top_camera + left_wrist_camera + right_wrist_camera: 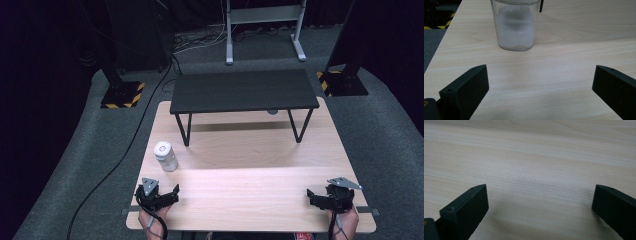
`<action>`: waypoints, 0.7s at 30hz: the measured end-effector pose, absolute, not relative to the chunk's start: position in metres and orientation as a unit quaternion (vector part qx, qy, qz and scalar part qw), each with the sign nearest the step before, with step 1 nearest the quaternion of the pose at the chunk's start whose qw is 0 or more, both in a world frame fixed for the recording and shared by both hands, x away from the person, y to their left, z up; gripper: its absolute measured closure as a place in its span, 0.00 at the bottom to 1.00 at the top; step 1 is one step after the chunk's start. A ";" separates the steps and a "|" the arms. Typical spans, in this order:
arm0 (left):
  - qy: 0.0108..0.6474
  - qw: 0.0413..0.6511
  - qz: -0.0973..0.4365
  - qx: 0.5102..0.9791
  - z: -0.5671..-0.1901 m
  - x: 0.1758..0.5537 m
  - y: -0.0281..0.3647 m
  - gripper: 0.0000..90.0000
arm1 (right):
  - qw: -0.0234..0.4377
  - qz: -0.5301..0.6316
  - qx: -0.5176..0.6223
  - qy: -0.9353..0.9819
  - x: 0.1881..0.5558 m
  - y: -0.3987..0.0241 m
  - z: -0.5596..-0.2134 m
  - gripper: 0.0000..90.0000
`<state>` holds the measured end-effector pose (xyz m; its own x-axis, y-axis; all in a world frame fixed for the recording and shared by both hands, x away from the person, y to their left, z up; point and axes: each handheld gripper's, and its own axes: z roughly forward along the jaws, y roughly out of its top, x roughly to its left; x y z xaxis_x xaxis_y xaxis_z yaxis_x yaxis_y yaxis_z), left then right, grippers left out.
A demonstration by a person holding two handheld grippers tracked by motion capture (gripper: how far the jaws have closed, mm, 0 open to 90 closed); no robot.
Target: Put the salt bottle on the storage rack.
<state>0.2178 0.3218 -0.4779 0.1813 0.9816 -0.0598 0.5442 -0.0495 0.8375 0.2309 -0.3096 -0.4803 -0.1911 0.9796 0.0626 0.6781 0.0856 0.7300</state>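
A small clear jar (165, 156) with a white lid stands upright on the left part of the wooden table (250, 155). White powder fills the jar (516, 27) partway, seen close ahead in the left gripper view. My left gripper (172, 192) rests near the table's front left edge, just short of the jar, open with nothing between its jaws. At the front right my right gripper (311, 195) is open too, over bare wood (536, 170).
A low black shelf on thin metal legs (243, 91) stands across the far half of the table. Black stands with yellow-striped bases (121, 95) sit on the grey floor beyond, and a black cable runs along the left.
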 end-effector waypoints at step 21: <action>0.572 0.366 0.324 0.658 -0.478 0.263 0.305 0.00 | 0.231 0.321 0.590 0.704 0.232 -0.308 -0.480 0.00</action>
